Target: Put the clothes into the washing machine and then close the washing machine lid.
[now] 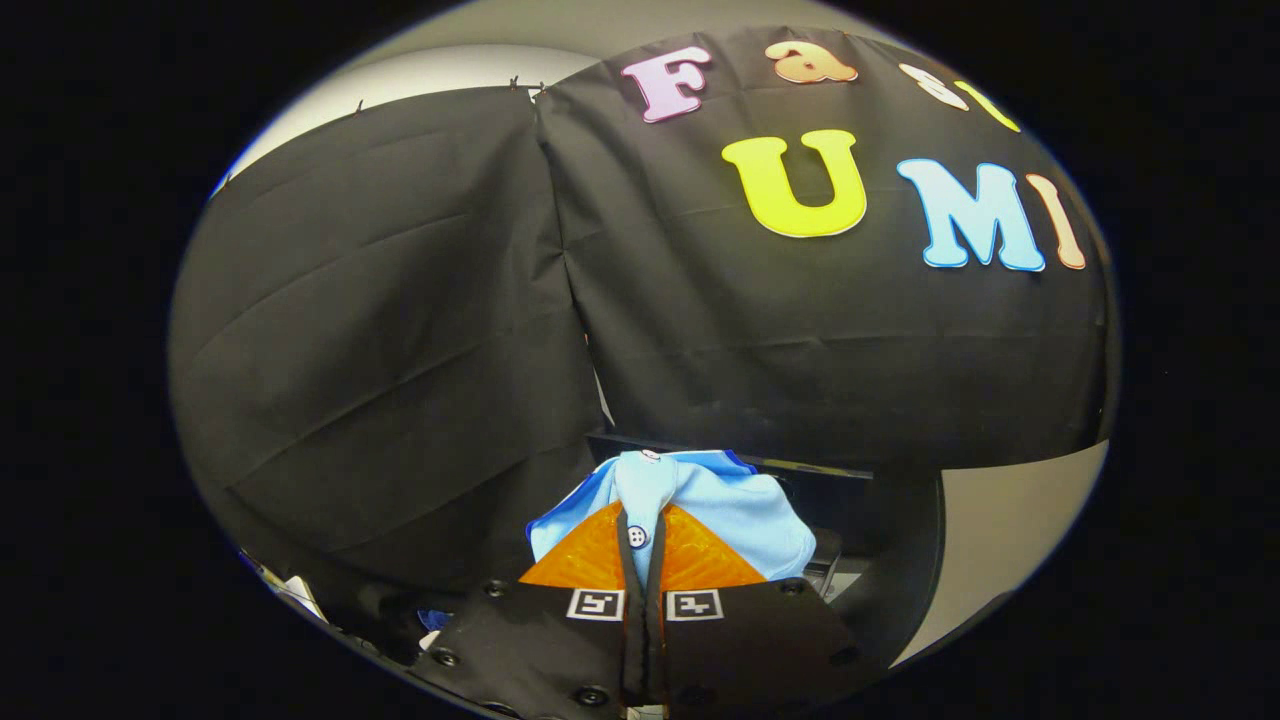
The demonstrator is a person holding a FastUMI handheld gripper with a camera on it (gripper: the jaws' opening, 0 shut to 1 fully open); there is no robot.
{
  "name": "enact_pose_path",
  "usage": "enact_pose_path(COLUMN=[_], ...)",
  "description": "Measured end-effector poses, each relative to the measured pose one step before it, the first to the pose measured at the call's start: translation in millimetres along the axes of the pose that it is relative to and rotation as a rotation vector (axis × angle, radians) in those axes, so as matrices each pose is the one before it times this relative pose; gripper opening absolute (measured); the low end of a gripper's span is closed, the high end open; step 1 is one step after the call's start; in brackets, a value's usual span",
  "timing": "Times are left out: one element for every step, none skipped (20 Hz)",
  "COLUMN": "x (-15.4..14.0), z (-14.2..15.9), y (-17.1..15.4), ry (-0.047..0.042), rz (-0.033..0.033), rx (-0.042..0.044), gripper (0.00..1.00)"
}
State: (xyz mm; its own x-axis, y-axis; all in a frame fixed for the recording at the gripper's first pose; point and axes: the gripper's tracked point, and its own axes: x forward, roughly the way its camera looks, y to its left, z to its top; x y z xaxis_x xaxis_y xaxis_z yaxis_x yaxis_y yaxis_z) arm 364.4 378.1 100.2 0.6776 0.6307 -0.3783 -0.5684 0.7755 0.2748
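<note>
My gripper [642, 535] is shut on a light blue garment [720, 505], a shirt with a buttoned placket and darker blue trim. The cloth is pinched between both fingers [590, 560] and bunches up just ahead of them, lifted in the air. A white button sits in the narrow gap between the fingers. Behind the garment a dark flat edge [800, 468] runs across; I cannot tell whether it belongs to the washing machine.
The booth's black cloth wall [400, 330] hangs close ahead and to the left. A dark upright post [905, 560] stands to the right of the fingers, with a pale wall [1010, 530] beyond it. Small light objects [300, 595] lie low on the left.
</note>
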Motion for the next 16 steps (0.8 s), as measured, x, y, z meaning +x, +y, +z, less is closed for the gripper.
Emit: enact_pose_path(x=[5.49,5.53,4.42,6.06,4.72,8.39,7.26,7.76,7.18,6.91,7.67,7.43,7.12,6.06,7.14,4.25], z=[-4.50,-3.98,-6.27,-4.78,-5.79,-6.00,-11.42,-6.68,-7.07,-6.17,-9.06,-7.18,-6.84,-6.99,-5.15,-8.03], y=[2.96,1.57,1.89,1.65,1.79,0.34,1.07,-1.39,-2.36,-2.30,-2.18,-1.83,0.70,-1.20,-1.91,1.23], ry=[0.00735,0.00883,0.00878,0.00989,0.01149,0.01472,0.01438,0.01314,0.01332,0.01417,0.01549,0.01459,0.01333,0.01116,0.00737,0.00963], rz=[0.00011,-0.00236,-0.00098,0.00040,-0.00018,-0.00385,-0.00481,-0.00950,-0.01210,-0.01076,-0.00910,-0.00655,-0.00699,-0.00913,-0.01496,-0.01048], rx=[0.00144,0.00125,0.00068,0.00015,0.00054,0.00139,-0.00074,-0.00562,-0.00758,-0.00503,-0.00187,0.00123,-0.00138,-0.00698,-0.01053,-0.00513], gripper=[0.02,0.02,0.02,0.02,0.02,0.02,0.02,0.02,0.02,0.02,0.02,0.01,0.01,0.02,0.02,0.02])
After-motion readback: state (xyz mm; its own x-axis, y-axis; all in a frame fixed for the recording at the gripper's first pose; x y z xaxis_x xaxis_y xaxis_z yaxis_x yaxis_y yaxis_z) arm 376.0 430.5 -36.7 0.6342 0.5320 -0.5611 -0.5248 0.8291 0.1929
